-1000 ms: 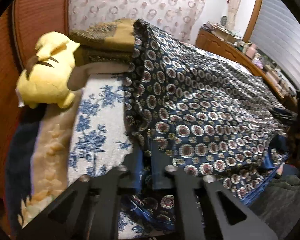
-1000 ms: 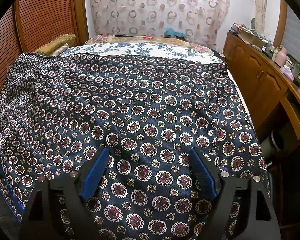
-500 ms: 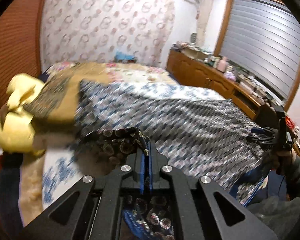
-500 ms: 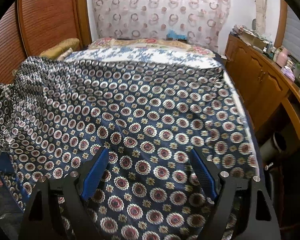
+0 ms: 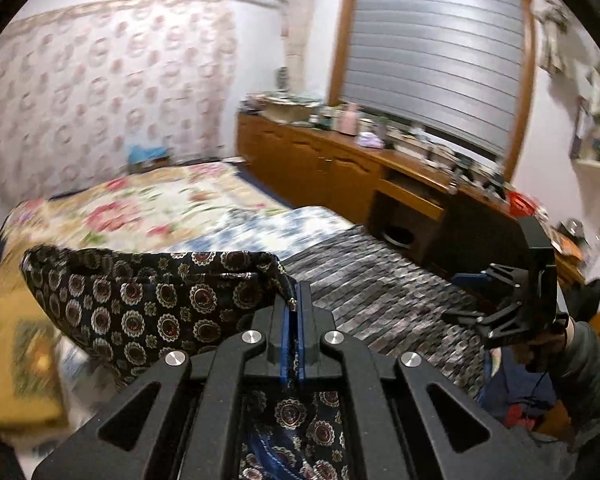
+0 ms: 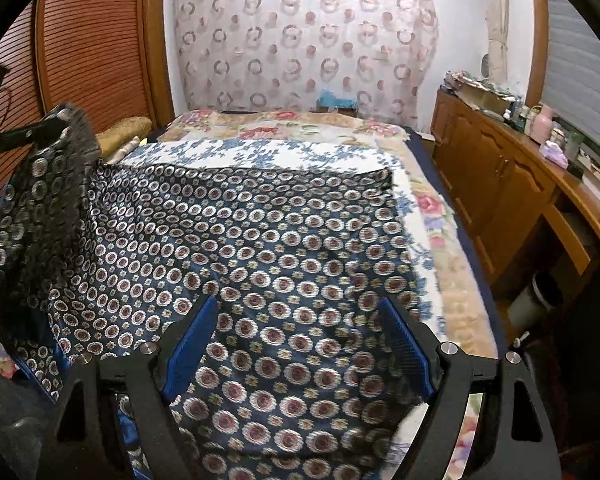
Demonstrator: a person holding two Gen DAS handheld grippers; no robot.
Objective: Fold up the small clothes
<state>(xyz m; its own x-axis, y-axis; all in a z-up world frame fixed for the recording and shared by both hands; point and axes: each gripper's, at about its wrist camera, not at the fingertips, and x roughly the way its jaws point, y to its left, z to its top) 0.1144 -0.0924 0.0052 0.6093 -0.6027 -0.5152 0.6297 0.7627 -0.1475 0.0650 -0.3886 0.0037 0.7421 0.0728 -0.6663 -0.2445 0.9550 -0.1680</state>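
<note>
A: Left gripper (image 5: pixel 295 322), state?

B: Blue pads pressed together, with an edge of the patterned garment (image 6: pixel 260 248) pinched between them. Cloth emerges above the fingertips and hangs below the gripper body. Gripper is raised above the bed (image 6: pixel 440 248); the held corner drapes down on its left side as a dark fold.

A: Right gripper (image 6: pixel 300 344)?

B: Spread wide, pads well apart, nothing between them. It hovers over the near part of the garment; contact with the cloth cannot be told. In the left wrist view it (image 5: pixel 496 304) shows to the right of the garment, held in the person's hand (image 5: pixel 540 348).

A: Garment position, relative to the bed?

B: Mostly spread flat over the near half of the bed, navy with ringed medallions. Its far edge runs straight across the blue floral sheet (image 6: pixel 260 152). Its left side is lifted off the bed and rises to the left gripper, seen at the upper left of the right wrist view, blurred.

A: Rest of the bed?

B: Beyond the blue floral sheet, a rose-print blanket (image 6: pixel 284 120) at the far end. A tan cushion (image 6: pixel 124 130) lies at the bed's left edge, beside the wooden slatted door (image 6: pixel 88 48). A wooden cabinet (image 6: pixel 500 172) stands along the bed's right side, cluttered on top.
</note>
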